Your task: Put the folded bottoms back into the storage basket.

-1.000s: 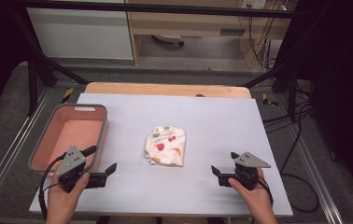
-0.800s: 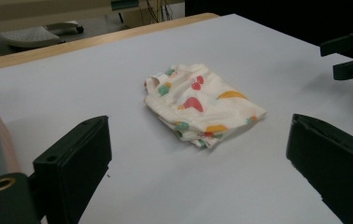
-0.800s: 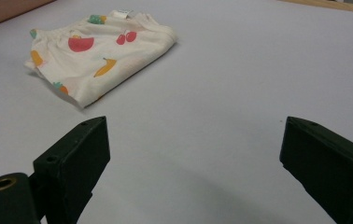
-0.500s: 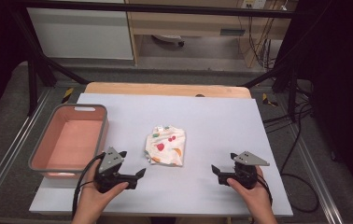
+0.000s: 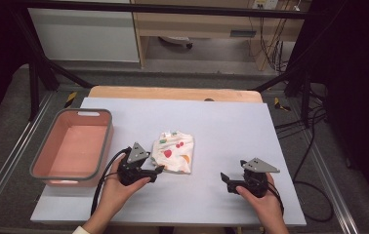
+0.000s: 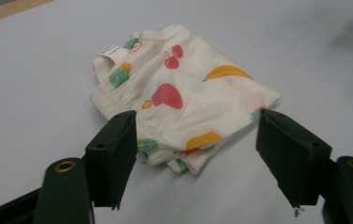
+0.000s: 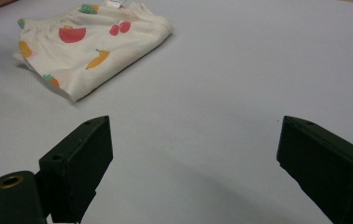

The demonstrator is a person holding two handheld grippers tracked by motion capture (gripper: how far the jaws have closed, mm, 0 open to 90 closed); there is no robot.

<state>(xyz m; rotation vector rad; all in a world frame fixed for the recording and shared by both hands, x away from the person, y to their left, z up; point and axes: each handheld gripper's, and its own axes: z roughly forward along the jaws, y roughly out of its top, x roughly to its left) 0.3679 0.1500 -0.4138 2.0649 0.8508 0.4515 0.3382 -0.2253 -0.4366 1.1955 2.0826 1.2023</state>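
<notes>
Closing on the folded fruit-print cloth (image 6: pixel 184 100) at mid-counter (image 5: pixel 231 126), the left gripper (image 6: pixel 195 140) fingers are bracketing its near corner, not yet pressing; the right gripper (image 7: pixel 193 163) is waiting well apart, fingers wide and empty.

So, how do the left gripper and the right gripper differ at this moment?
The left gripper sits at the folded cloth, with the cloth's near corner between its jaws; the right gripper rests apart from the cloth, with bare table between its jaws. The left gripper's jaws have just been closing and stand narrower; they do not yet press the cloth. The right gripper's jaws stand wide. Both are open, black and hand-held.
</notes>
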